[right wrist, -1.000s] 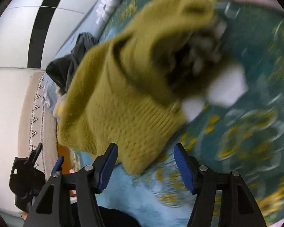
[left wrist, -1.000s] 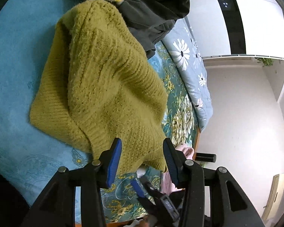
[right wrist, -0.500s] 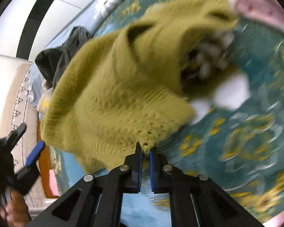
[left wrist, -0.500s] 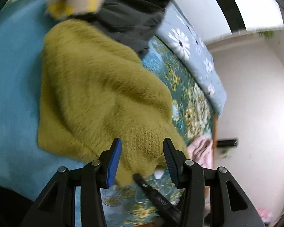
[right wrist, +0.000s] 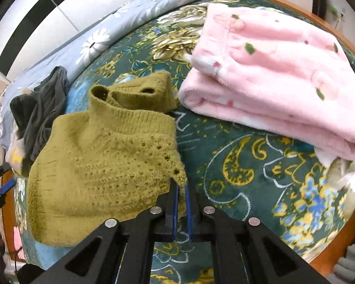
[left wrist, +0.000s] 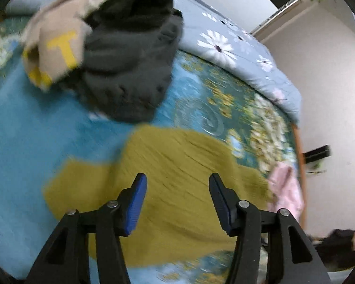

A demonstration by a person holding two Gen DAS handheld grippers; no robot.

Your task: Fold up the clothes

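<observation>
Right wrist view shows the olive-green knitted sweater (right wrist: 106, 163) lying bunched on the dark teal floral bedspread (right wrist: 248, 165), its ribbed collar and a cuffed sleeve end heaped at the far side and its openwork body spreading toward the camera. The right gripper (right wrist: 181, 189) has its blue-padded jaws pressed nearly together on a corner of that sweater's near edge, a small tuft of knit sticking up between them. In the left wrist view, which is smeared by motion blur, the same sweater (left wrist: 177, 184) fills the lower middle, and the left gripper (left wrist: 177, 184) hangs over it with its jaws wide apart and nothing between them; whether the pads touch the knit cannot be told. Taking the sweater as the landmark, a folded pink fleece blanket with small green and red spots (right wrist: 272, 71) lies just beside its collar end, on the right in the right wrist view. On the sweater's opposite side a crumpled dark grey garment (right wrist: 42, 113) is heaped near it, and against that heap rests a beige knitted piece with yellow patches (left wrist: 56, 45). Beyond the sweater, along the far edge of the bedspread, runs a pale blue quilt printed with white daisies (right wrist: 101, 42), and behind that stands a white wall panel with a black stripe (right wrist: 35, 16).
</observation>
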